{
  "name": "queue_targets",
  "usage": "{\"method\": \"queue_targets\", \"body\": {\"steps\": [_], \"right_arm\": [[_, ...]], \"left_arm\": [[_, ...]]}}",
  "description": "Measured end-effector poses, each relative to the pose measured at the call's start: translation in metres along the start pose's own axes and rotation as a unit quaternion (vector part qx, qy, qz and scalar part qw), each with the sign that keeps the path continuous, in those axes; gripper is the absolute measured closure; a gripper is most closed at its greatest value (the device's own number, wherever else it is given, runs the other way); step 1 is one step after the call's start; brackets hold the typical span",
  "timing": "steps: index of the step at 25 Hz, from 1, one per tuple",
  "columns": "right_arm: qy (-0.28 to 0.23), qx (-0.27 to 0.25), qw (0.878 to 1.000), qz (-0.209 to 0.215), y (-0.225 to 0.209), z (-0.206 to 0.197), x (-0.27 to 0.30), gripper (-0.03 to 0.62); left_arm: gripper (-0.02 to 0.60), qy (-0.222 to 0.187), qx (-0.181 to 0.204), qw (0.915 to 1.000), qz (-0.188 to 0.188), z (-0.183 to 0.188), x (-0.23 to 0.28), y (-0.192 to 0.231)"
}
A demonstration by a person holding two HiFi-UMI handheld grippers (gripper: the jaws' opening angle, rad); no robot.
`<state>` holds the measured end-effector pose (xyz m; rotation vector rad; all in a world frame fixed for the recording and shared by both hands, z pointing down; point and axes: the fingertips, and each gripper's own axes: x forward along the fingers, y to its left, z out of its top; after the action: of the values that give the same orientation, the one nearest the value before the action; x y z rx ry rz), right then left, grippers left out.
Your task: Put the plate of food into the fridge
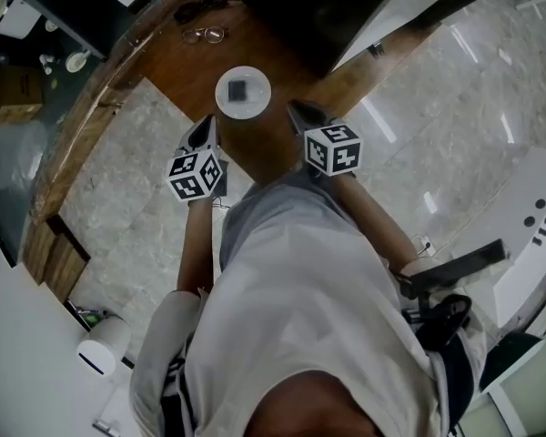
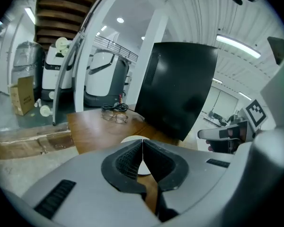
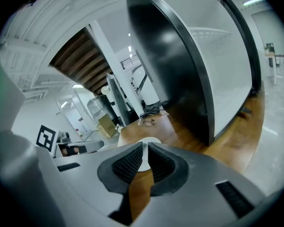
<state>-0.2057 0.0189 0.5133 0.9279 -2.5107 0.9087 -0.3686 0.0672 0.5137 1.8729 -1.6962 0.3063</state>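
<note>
A white plate point(image 1: 243, 92) with a dark piece of food lies on the brown wooden table point(image 1: 177, 62). Both grippers hover just short of it. My left gripper point(image 1: 203, 127) is at its near left and my right gripper point(image 1: 300, 113) at its near right. The jaws of each are shut with nothing between them. In the left gripper view the shut tips point(image 2: 142, 144) cover most of the plate point(image 2: 130, 139). The right gripper's tips point(image 3: 145, 148) likewise hide part of the plate point(image 3: 151, 140). The black-fronted fridge point(image 1: 328, 7) stands just beyond the plate.
Eyeglasses point(image 1: 205, 35) and a black cable point(image 1: 200, 5) lie on the table past the plate. A cardboard box point(image 1: 14, 94) sits beyond the table's curved left edge. A white cylinder point(image 1: 105, 344) and a white machine point(image 1: 537, 226) stand on the marble floor.
</note>
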Motion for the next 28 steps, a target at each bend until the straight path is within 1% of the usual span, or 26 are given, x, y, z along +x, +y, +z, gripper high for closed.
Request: {"method": "queue_targets", "body": {"steps": [2,3,4,8,11,14,16,18,20,23,24,26,28], "right_arm": [[0.007,0.036,0.999,0.008,0.0,-0.001,0.011,0.572],[0.011,0.045,0.999,0.012,0.001,-0.002,0.015,0.572],[0.014,0.048,0.999,0.016,0.004,-0.002,0.019,0.572],[0.019,0.047,0.998,0.027,0.012,-0.003,0.027,0.572],[0.028,0.063,0.997,0.025,0.006,-0.013,0.037,0.572],[0.055,0.11,0.992,0.022,-0.006,-0.033,0.059,0.572],[0.067,0.147,0.987,0.015,-0.013,-0.041,0.073,0.572],[0.069,0.178,0.982,0.003,-0.023,-0.045,0.082,0.572],[0.071,0.205,0.976,-0.006,-0.033,-0.052,0.087,0.572],[0.081,0.24,0.967,-0.012,-0.047,-0.063,0.095,0.572],[0.083,0.253,0.964,-0.012,-0.05,-0.065,0.097,0.572],[0.086,0.271,0.959,-0.014,-0.055,-0.07,0.1,0.572],[0.088,0.278,0.956,-0.017,-0.058,-0.076,0.1,0.572]], "left_arm": [[0.561,0.035,-0.002,0.9988,-0.034,-0.007,0.019,0.004],[0.561,0.051,0.0,0.9976,-0.046,-0.01,0.028,0.007],[0.561,0.065,0.005,0.9967,-0.049,-0.012,0.037,0.012],[0.561,0.107,0.033,0.9932,-0.032,-0.015,0.068,0.035],[0.561,0.134,0.035,0.9901,-0.022,-0.022,0.088,0.05],[0.561,0.156,0.032,0.9871,-0.016,-0.03,0.104,0.061],[0.561,0.173,0.04,0.9838,-0.022,-0.038,0.112,0.063],[0.561,0.191,0.053,0.9797,-0.028,-0.044,0.12,0.063],[0.561,0.199,0.056,0.978,-0.026,-0.048,0.127,0.064],[0.561,0.197,0.025,0.9797,-0.031,-0.05,0.133,0.064],[0.561,0.198,0.021,0.9795,-0.033,-0.049,0.136,0.064],[0.561,0.201,0.03,0.9783,-0.037,-0.05,0.139,0.063],[0.561,0.201,0.038,0.978,-0.039,-0.051,0.14,0.063]]}}
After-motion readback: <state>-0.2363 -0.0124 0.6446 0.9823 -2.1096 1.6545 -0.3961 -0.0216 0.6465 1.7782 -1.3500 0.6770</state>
